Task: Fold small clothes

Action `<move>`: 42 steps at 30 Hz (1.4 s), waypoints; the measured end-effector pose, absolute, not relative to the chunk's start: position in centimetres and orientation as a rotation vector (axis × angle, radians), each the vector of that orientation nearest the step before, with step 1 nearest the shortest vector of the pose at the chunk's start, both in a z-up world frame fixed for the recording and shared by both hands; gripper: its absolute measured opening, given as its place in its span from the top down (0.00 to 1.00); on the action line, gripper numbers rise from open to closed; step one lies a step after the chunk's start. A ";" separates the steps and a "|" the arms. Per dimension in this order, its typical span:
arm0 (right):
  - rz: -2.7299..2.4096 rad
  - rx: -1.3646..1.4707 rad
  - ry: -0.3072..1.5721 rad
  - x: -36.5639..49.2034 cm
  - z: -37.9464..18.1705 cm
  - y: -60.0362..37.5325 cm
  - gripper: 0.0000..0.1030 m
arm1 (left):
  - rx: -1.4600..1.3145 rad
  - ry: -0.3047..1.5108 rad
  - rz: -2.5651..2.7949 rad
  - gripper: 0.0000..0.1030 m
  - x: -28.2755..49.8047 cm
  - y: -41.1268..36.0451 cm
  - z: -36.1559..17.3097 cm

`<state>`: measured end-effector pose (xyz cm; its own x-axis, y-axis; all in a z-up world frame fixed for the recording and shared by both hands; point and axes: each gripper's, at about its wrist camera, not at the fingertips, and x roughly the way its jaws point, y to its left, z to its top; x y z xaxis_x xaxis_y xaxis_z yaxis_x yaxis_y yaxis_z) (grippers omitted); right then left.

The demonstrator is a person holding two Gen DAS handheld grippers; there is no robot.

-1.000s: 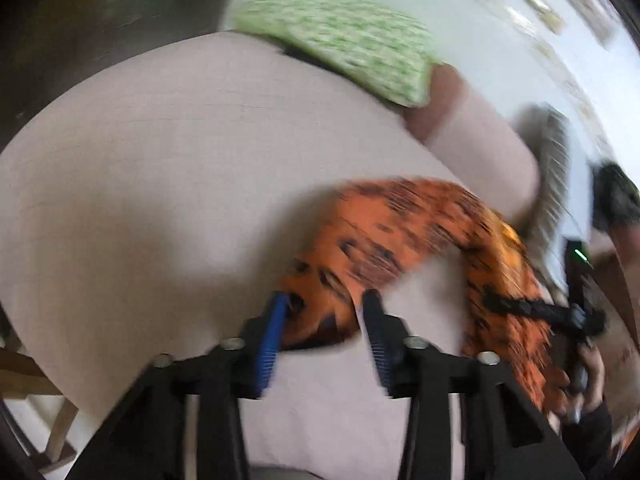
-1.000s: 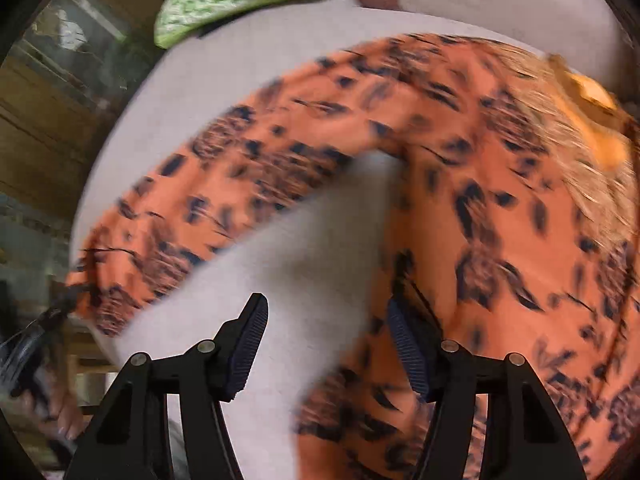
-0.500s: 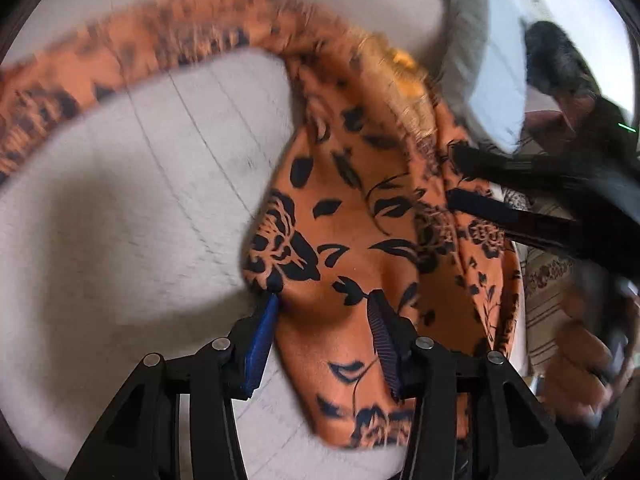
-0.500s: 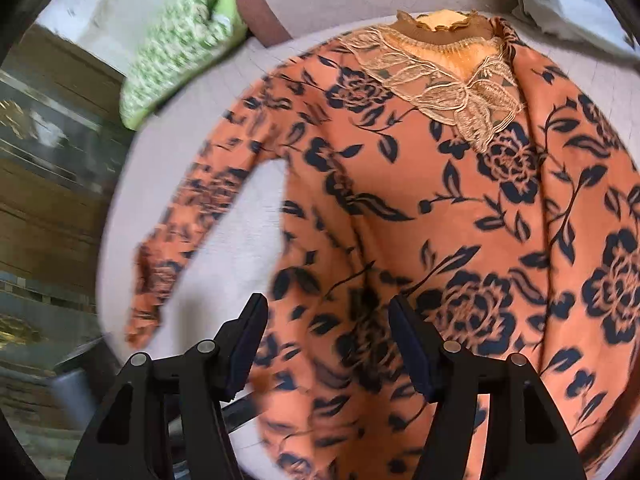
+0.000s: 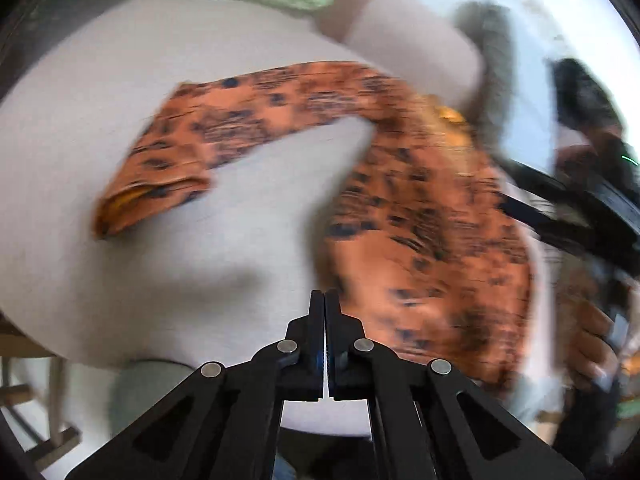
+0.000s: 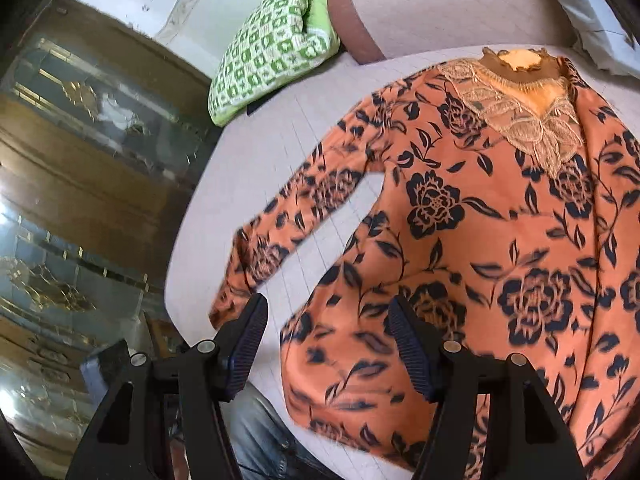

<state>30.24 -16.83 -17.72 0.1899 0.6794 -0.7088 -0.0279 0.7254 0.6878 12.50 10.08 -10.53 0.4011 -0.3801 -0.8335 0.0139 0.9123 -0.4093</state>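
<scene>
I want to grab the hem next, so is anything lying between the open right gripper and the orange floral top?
Nothing visible does. The right gripper hangs open directly over the lower edge of the orange floral top, which lies flat on the pale bedsheet. The green checked cushion sits far off, near the head end.

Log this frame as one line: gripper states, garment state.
left gripper: shut, empty | right gripper: open, above hem | orange black-floral long-sleeved top: flat on pale bedsheet, sleeve spread out, unfolded | green checked pillow: behind
</scene>
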 end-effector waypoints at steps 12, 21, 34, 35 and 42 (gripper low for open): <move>0.095 0.629 1.330 16.0 -22.4 -28.3 0.23 | -0.332 1.161 -0.299 0.49 16.7 4.0 -12.4; -0.123 0.646 1.338 13.6 -25.1 -35.0 0.40 | -0.297 1.276 -0.309 0.91 17.7 0.6 -14.7; 0.047 0.294 1.456 11.3 -25.7 -22.3 0.31 | -0.287 1.300 -0.275 0.93 21.1 0.0 -16.6; 0.045 0.273 1.441 11.0 -25.5 -22.0 0.35 | -0.301 1.292 -0.275 0.93 20.6 0.2 -16.2; 0.032 0.234 1.445 9.8 -22.3 -23.1 0.96 | -0.396 1.240 -0.318 0.93 16.1 3.1 -13.1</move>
